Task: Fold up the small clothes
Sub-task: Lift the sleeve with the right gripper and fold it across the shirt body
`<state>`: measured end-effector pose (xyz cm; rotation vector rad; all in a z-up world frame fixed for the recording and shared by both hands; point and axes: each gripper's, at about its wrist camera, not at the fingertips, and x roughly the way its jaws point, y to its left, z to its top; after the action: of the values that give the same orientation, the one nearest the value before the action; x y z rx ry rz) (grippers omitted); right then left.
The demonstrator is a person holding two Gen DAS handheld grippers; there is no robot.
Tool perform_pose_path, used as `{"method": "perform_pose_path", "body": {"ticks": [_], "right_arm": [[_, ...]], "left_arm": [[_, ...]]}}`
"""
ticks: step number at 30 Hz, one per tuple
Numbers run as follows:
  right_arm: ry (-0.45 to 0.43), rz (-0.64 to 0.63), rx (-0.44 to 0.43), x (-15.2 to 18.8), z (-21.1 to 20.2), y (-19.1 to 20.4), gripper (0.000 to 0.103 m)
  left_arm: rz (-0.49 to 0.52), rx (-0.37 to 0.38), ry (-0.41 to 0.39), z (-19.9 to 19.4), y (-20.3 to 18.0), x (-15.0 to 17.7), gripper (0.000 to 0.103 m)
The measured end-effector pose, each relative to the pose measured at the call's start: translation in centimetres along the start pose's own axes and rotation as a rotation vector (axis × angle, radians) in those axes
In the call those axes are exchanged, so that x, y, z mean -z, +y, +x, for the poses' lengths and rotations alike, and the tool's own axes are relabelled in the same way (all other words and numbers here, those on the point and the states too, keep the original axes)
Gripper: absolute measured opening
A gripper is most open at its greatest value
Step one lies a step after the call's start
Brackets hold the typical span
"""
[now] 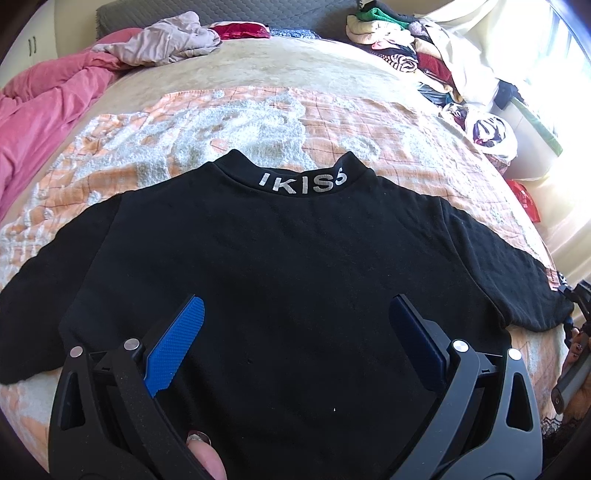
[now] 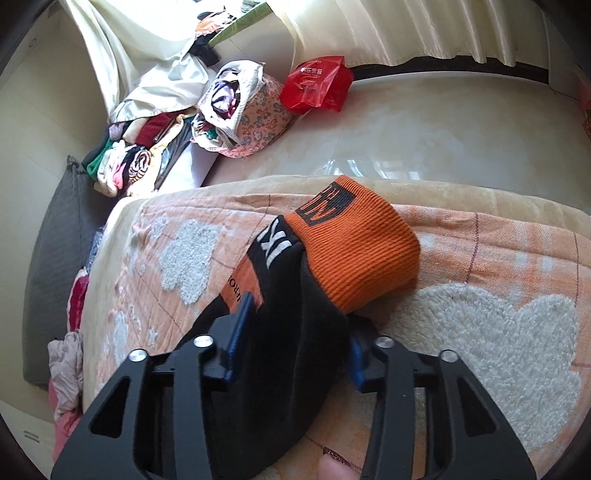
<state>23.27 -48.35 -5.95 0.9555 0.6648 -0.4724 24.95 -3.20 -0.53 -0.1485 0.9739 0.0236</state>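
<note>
1. Work surface: a bed covered by an orange-and-white blanket (image 1: 155,147) with raised fleece patches. The far part of the bed shows a plain beige cover.

2. Task item: a black top (image 1: 295,266) lies flat on the blanket, spread across the near half of the bed, collar toward the far edge. The collar carries white lettering. Both sleeves extend outward toward the left and right edges of the bed.

3. Left gripper (image 1: 295,332): positioned above the lower middle of the black top, pointing steeply down at it. The jaws stand wide apart. The blue pads (image 1: 177,339) grip nothing; only flat fabric shows between them. Whether the tips touch the fabric cannot be determined.

4. Right gripper (image 2: 295,332): located at the right edge of the bed. The jaws are clamped on the black sleeve fabric, with one blue pad on each side of the bunched cloth.

5. Sleeve end: an orange ribbed cuff (image 2: 358,251) projects beyond the right gripper fingers. It bears a black printed patch. A black band with white lettering sits just behind the cuff.

6. Person: a fingertip (image 1: 207,458) is visible at the bottom edge of each wrist view, on the gripper handle.

7. Surroundings:
   - a pink quilt (image 1: 48,96) at the far left corner of the bed;
   - a stack of clothes (image 1: 391,33) at the far right corner;
   - a red plastic bag (image 2: 317,83) on the floor beyond the right edge.
</note>
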Motion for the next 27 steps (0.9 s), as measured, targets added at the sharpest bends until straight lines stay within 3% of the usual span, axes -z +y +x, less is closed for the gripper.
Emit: {"method": "perform_pose_path", "body": {"ticks": [2, 11, 21, 27], "right_arm": [[-0.018, -0.033, -0.045, 0.2, -0.6, 0.9, 0.021], [-0.083, -0.272, -0.244, 2.7, -4.8, 6.3, 0.02], [-0.074, -0.528, -0.396, 8.1, -8.1, 11.7, 0.02], [-0.065, -0.697, -0.443, 12.3, -9.8, 14.5, 0.02]], "left_arm": [[-0.01, 0.013, 0.002, -0.1, 0.2, 0.1, 0.094], [-0.058, 0.054, -0.002, -1.2, 1.3, 0.4, 0.094], [-0.124, 0.107, -0.025, -3.1, 2.7, 0.4, 0.094], [-0.175, 0.147, -0.022, -3.7, 4.3, 1.2, 0.094]]}}
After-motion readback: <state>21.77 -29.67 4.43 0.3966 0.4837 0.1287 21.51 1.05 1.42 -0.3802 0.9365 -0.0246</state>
